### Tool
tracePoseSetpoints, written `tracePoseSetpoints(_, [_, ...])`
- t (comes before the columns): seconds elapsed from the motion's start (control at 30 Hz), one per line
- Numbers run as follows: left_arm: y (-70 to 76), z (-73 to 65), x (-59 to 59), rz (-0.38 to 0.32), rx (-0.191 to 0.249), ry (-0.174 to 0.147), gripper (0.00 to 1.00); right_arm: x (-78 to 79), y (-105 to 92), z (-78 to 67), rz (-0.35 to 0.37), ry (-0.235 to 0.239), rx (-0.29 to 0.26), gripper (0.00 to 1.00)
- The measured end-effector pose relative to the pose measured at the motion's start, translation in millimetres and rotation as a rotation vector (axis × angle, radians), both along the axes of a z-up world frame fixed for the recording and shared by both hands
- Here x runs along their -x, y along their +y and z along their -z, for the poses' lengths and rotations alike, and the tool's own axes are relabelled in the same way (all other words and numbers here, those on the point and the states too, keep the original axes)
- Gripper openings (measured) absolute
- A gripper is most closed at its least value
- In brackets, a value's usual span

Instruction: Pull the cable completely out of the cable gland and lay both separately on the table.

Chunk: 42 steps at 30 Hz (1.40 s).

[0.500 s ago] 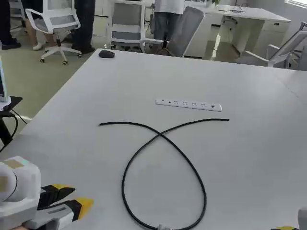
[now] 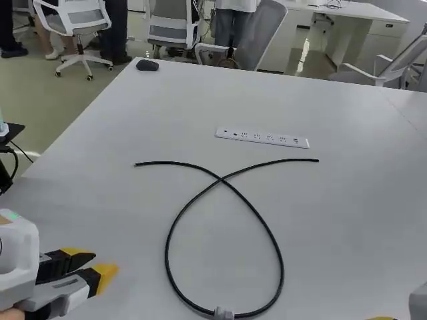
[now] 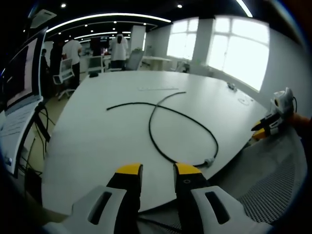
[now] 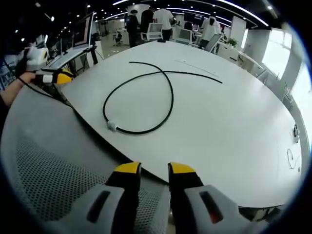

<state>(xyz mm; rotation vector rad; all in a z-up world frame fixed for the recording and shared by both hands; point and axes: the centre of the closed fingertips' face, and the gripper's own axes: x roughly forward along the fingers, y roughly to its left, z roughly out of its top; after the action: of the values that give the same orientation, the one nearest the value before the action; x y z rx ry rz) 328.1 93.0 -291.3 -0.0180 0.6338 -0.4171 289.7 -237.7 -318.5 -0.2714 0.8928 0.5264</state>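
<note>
White office counter [image 2: 347, 220]: looped cable [image 2: 257, 217], cable gland [image 2: 222, 312] on its near bend. Power strip [image 2: 261, 138] just beyond cable, mouse [image 2: 147, 65] farther. Left gripper [image 3: 158, 170] and right gripper [image 4: 155, 169] released, empty, clear of cable.

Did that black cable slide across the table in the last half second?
No. The cable keeps the same loop shape and the same gap to the white power strip beyond it. The whole picture shifted a little, so it was the headset camera that moved.
</note>
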Motion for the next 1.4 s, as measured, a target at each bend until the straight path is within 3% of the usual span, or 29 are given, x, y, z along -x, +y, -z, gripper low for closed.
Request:
tracePoseSetpoints(0.07, [2.1, -6.3, -3.2, -0.006, -0.010, -0.043, 0.23, 1.7, 2.1, 0.6, -0.011, 0.010, -0.008, 0.19])
tracePoseSetpoints(0.1, [1.6, -6.5, -3.2, -0.005, -0.008, -0.044, 0.22, 2.4, 3.0, 0.9, -0.016, 0.015, -0.011, 0.17])
tracePoseSetpoints(0.17, [1.3, -2.7, -2.4, -0.005, -0.006, -0.022, 0.23, 1.9, 2.3, 0.7, -0.014, 0.012, -0.008, 0.17])
tracePoseSetpoints(0.3, [-1.2, -2.7, -2.1, 0.019, -0.018, -0.029, 0.24, 2.4, 3.1, 1.0, -0.022, 0.015, -0.009, 0.17])
tracePoseSetpoints(0.37, [-4.5, 2.1, 0.4, 0.042, -0.034, -0.004, 0.28, 3.4, 4.0, 1.8, -0.035, 0.020, -0.005, 0.17])
tracePoseSetpoints(0.57, [-7.0, 5.2, 2.7, 0.063, -0.034, 0.017, 0.29, 4.3, 3.7, 2.6, -0.039, 0.024, -0.001, 0.17])
tracePoseSetpoints(0.7, [-6.3, 0.2, 0.6, 0.068, -0.054, -0.017, 0.26, 5.6, 5.0, 3.3, -0.052, 0.031, 0.000, 0.16])
tracePoseSetpoints(1.07, [-7.8, 4.1, 2.4, 0.080, -0.059, 0.002, 0.29, 5.2, 3.6, 4.7, -0.049, 0.035, 0.005, 0.18])
tracePoseSetpoints(1.17, [-9.4, 6.7, 4.1, 0.100, -0.081, 0.013, 0.31, 5.1, 3.7, 4.6, -0.048, 0.034, 0.006, 0.18])
tracePoseSetpoints(1.23, [-12.7, 7.7, 6.3, 0.146, -0.119, 0.018, 0.32, 5.3, 3.8, 4.6, -0.050, 0.035, 0.008, 0.19])
tracePoseSetpoints(1.3, [-14.8, -0.2, 1.1, 0.211, -0.202, -0.062, 0.31, 5.3, 4.3, 4.4, -0.054, 0.034, 0.005, 0.18])
tracePoseSetpoints(1.33, [-18.8, 0.4, 3.2, 0.237, -0.217, -0.061, 0.30, 5.4, 4.4, 4.6, -0.055, 0.036, 0.005, 0.18])
tracePoseSetpoints(1.4, [-21.4, 5.9, 7.8, 0.246, -0.191, -0.018, 0.29, 4.9, 4.2, 4.2, -0.051, 0.032, 0.004, 0.18])
